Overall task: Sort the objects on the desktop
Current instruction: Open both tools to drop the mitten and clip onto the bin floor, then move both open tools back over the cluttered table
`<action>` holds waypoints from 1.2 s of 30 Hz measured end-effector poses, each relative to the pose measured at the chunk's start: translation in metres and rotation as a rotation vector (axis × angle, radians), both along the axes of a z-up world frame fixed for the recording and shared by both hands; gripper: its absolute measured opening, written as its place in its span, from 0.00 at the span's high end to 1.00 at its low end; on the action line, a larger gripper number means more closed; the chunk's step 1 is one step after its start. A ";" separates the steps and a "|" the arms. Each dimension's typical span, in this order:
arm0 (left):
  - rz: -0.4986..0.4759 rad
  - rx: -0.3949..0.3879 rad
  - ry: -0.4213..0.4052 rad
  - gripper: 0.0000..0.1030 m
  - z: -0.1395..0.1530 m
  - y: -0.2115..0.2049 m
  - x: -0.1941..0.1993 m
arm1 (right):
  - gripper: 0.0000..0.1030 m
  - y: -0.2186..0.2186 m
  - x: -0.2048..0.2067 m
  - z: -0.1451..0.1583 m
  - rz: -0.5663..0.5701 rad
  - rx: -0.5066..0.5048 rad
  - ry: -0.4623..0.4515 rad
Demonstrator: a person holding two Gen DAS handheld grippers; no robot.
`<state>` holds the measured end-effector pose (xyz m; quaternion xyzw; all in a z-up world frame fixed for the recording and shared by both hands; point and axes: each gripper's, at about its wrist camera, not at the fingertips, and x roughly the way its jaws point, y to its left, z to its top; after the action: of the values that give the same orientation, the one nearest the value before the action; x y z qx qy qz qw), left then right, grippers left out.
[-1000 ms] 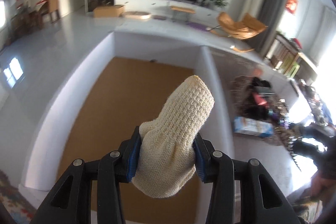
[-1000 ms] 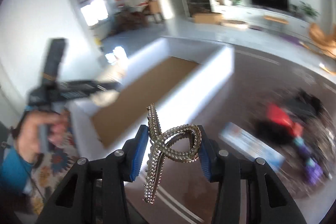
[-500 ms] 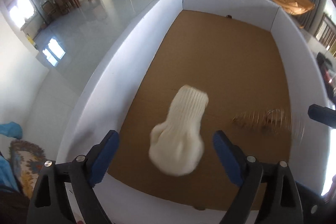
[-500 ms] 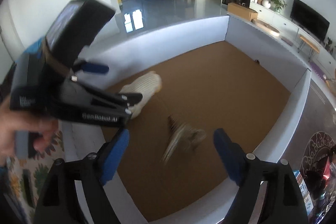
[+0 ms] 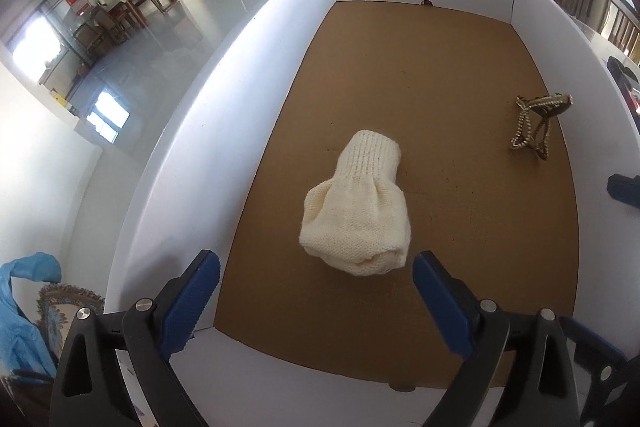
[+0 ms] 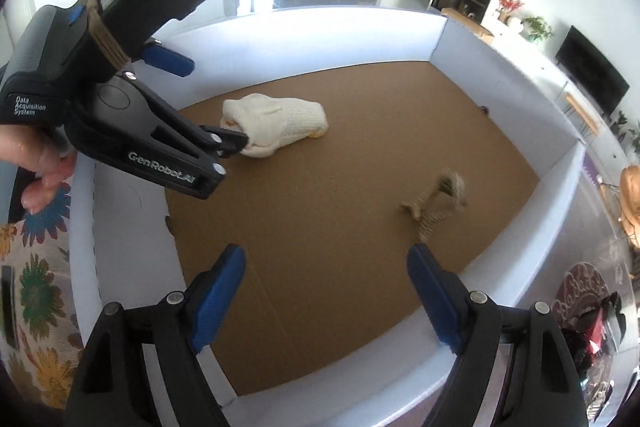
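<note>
A cream knitted sock [image 5: 358, 217] lies on the brown floor of a white-walled box [image 5: 180, 131]; it also shows in the right wrist view [image 6: 276, 125]. A beaded gold hair clip [image 5: 536, 125] lies near the box's right wall, also in the right wrist view [image 6: 438, 205]. My left gripper [image 5: 316, 301] is open and empty above the sock, and shows from the side in the right wrist view [image 6: 188, 107]. My right gripper [image 6: 326, 301] is open and empty above the box's near edge [image 6: 360, 383].
A floral cloth [image 6: 36, 259] lies left of the box. A blue bag [image 5: 20, 307] sits at the left. A dark pile of items [image 6: 596, 323] lies right of the box. The living room with a TV [image 6: 592, 71] lies beyond.
Both grippers opened over the box. The sock and the hair clip dropped and now rest on the box floor.
</note>
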<state>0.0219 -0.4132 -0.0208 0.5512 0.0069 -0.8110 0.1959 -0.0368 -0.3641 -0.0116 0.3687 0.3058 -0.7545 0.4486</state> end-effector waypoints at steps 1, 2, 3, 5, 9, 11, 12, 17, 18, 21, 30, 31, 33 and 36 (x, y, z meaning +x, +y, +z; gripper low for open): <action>0.001 0.011 -0.001 0.05 -0.001 0.000 -0.001 | 0.18 0.003 -0.001 -0.001 0.006 -0.011 -0.005; -0.004 0.014 0.003 0.05 -0.004 0.012 0.002 | 0.18 0.008 -0.001 -0.001 0.015 -0.021 -0.005; -0.011 0.007 0.003 0.05 -0.004 0.014 0.002 | 0.18 0.010 -0.002 0.000 0.019 -0.026 -0.003; -0.019 -0.022 -0.001 0.05 -0.004 0.017 0.002 | 0.18 0.013 -0.004 -0.001 0.026 -0.021 -0.004; 0.013 0.021 0.110 0.05 0.004 0.004 0.005 | 0.19 0.020 -0.003 0.010 0.001 -0.073 0.012; 0.074 0.059 0.249 0.05 0.013 -0.003 0.025 | 0.15 0.037 -0.002 0.023 -0.037 -0.172 0.017; 0.099 0.086 0.308 0.05 0.016 -0.006 0.031 | 0.10 0.046 -0.002 0.029 -0.052 -0.209 0.026; 0.136 0.080 0.465 0.05 0.029 0.018 0.062 | 0.00 0.113 -0.002 0.057 -0.126 -0.364 0.140; 0.117 0.062 0.487 0.05 0.035 0.028 0.064 | 0.00 0.130 -0.003 0.060 -0.146 -0.387 0.160; 0.029 0.014 0.540 0.05 0.052 0.069 0.071 | 0.00 0.188 -0.007 0.056 -0.234 -0.418 0.181; -0.340 0.130 0.668 0.02 0.113 0.221 0.075 | 0.00 0.378 -0.094 -0.025 -0.715 -0.196 0.044; -0.381 0.149 0.669 0.00 0.114 0.239 0.073 | 0.00 0.397 -0.098 -0.030 -0.742 -0.172 0.031; -0.468 0.194 0.638 0.00 0.110 0.280 0.066 | 0.00 0.432 -0.097 -0.044 -0.793 -0.111 0.017; -0.556 0.273 0.576 0.00 0.088 0.327 0.048 | 0.00 0.464 -0.104 -0.055 -0.836 -0.092 -0.026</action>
<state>0.0702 -0.0858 0.0674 0.3037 0.0198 -0.9456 -0.1152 -0.1412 0.1002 -0.0666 0.4504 0.0901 -0.8797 0.1235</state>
